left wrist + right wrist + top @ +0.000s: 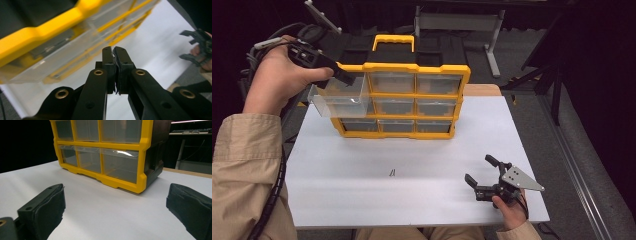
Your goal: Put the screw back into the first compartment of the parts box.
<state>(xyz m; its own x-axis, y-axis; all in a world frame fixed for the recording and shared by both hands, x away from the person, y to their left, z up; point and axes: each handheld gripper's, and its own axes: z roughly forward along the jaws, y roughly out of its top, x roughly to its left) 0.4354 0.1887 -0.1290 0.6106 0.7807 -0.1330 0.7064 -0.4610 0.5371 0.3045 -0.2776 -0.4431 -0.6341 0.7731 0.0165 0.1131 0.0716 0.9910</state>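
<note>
One clear plastic drawer (339, 97) pulled out of yellow-framed organiser cabinet (412, 67); left gripper (343, 77) at its rim, jaws closed together, seemingly for access; right gripper (482, 172) wide open, empty, idle on white table (412, 195)

A clear plastic drawer (339, 97) sticks out, pulled from the top-left slot of the yellow organizer (404, 95), upper left of frame.
</note>
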